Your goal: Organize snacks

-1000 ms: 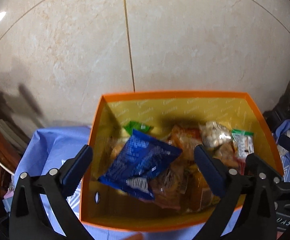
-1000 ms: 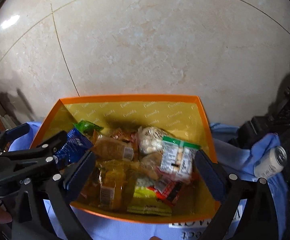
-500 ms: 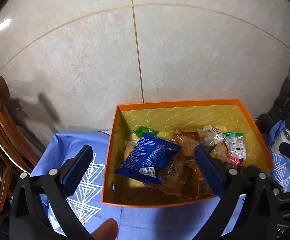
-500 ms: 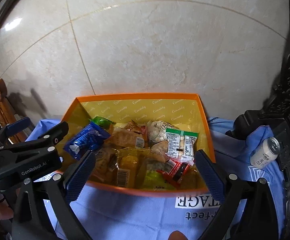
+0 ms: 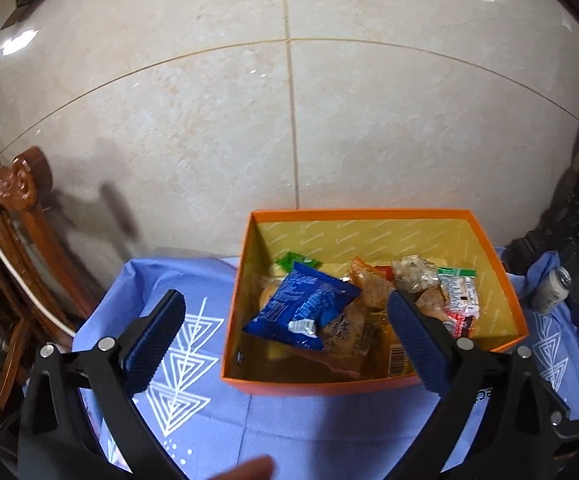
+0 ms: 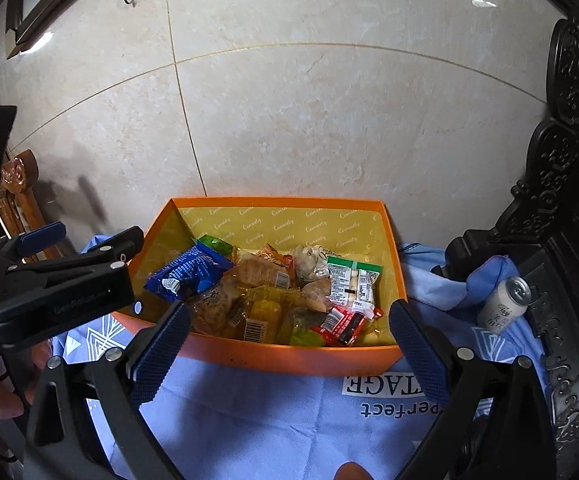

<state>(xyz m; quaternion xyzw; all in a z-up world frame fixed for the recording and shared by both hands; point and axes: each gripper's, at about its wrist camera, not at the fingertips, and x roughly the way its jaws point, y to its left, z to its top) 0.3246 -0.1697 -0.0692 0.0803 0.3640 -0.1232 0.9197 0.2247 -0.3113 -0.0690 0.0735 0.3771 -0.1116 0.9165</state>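
We hold both tools released above the blue cloth (image 6: 249, 412), nearer to us than the orange box (image 6: 301, 354): the left tool (image 5: 285, 344) and right tool (image 6: 289, 344) grip nothing. Inside the box lie the snacks, the blue packet (image 5: 305, 310) at its left, the green-topped packet (image 6: 351, 280) at its right. Right of the box stands a can (image 6: 505, 306); behind it rises the marble wall (image 6: 309, 120).

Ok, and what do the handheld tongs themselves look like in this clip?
Both tongs, left and right, are matte black plastic with two long angled fingers. Each finger ends in a dark blue ribbed pad, and silver rivets dot the joints. From the right camera, the left one's black body carries faint lettering, too blurred to read. No cables or sleeves show.
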